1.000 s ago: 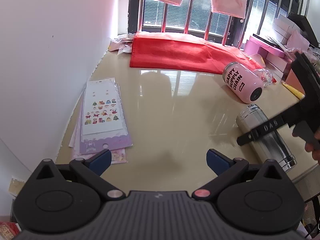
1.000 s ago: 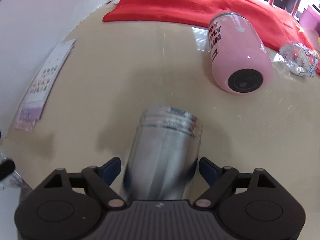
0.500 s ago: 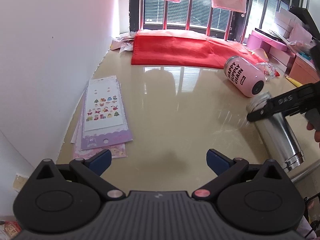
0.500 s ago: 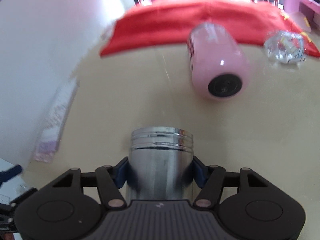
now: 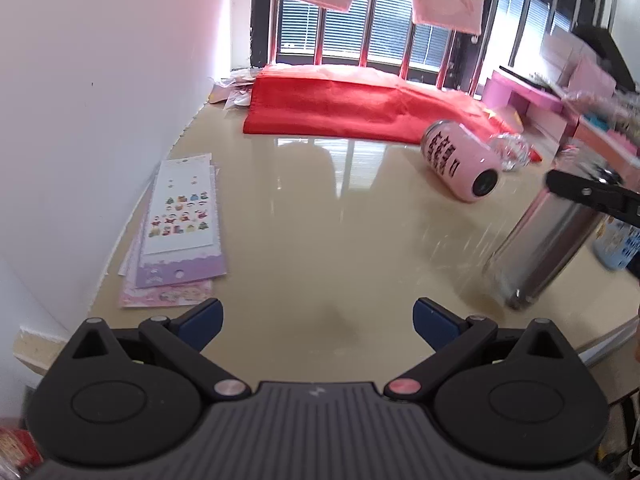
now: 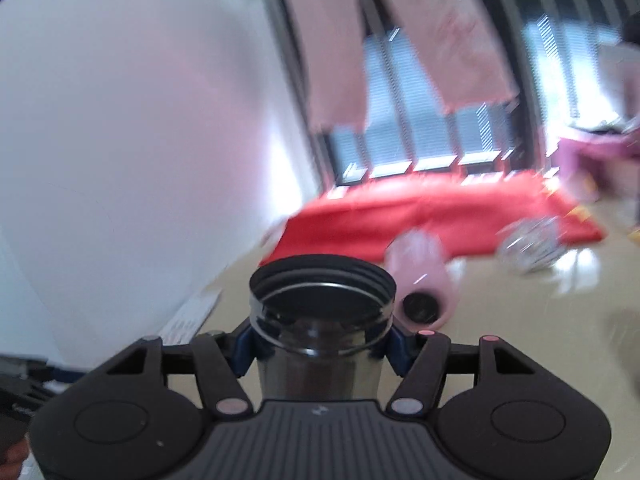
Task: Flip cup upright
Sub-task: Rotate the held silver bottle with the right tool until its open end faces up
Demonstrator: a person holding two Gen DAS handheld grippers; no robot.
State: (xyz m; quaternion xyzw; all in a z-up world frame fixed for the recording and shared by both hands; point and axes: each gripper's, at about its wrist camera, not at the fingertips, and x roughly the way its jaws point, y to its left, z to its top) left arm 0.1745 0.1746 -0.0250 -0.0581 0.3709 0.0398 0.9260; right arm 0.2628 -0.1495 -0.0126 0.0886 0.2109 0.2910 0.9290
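The steel cup (image 6: 320, 344) is tilted, base on the table (image 5: 320, 220) near its right edge, open mouth up. Our right gripper (image 6: 320, 346) clamps it below the rim (blue pads on both sides). Our left gripper (image 5: 316, 316) hovers spread apart, holding nothing. A pink cup (image 5: 460, 162) lies beyond.

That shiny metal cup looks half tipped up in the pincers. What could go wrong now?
The steel cup leans with its base near the table's edge; it might slide off. The right gripper pinches only the smooth wall near the rim, so it might slip. The pink cup lies nearby; a wide swing might knock it.
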